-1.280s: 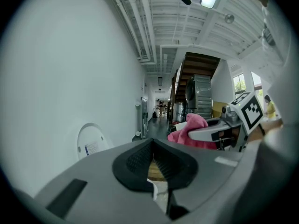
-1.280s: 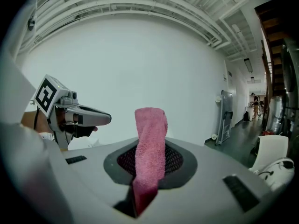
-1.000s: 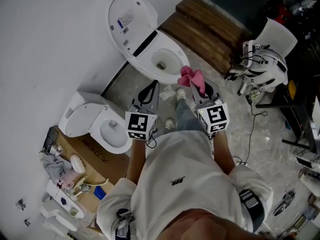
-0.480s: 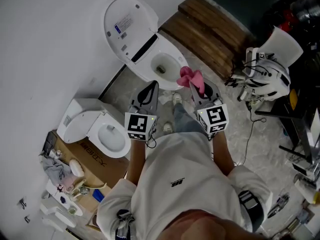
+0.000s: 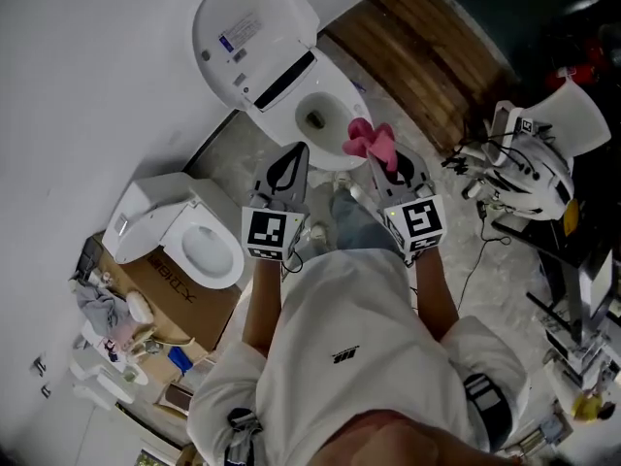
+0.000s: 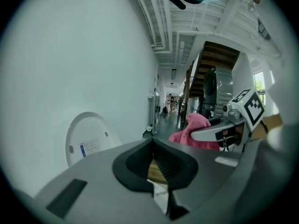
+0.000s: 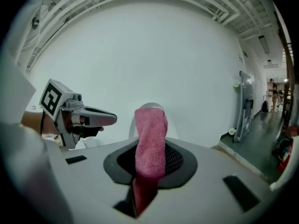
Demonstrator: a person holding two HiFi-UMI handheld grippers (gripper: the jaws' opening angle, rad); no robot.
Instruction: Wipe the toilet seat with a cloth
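A white toilet stands ahead with its lid (image 5: 254,27) raised against the wall and its bowl (image 5: 315,119) open. My right gripper (image 5: 380,158) is shut on a pink cloth (image 5: 372,142), which hangs just over the near right edge of the bowl. In the right gripper view the cloth (image 7: 150,139) stands up between the jaws. My left gripper (image 5: 291,153) is shut and holds nothing; it hovers left of the cloth, near the bowl's front. The left gripper view shows the lid (image 6: 88,136) and the cloth (image 6: 196,127) in the other gripper.
A second, smaller toilet (image 5: 189,241) sits on a cardboard box (image 5: 170,299) at the left, with clutter below it. Wooden steps (image 5: 437,56) lie right of the toilet. White equipment with cables (image 5: 529,158) stands at the right. A white wall runs along the left.
Both grippers have moved forward toward the toilet. The pink cloth has gone from in front of the bowl to over its near right edge. Neither gripper's grip has changed.
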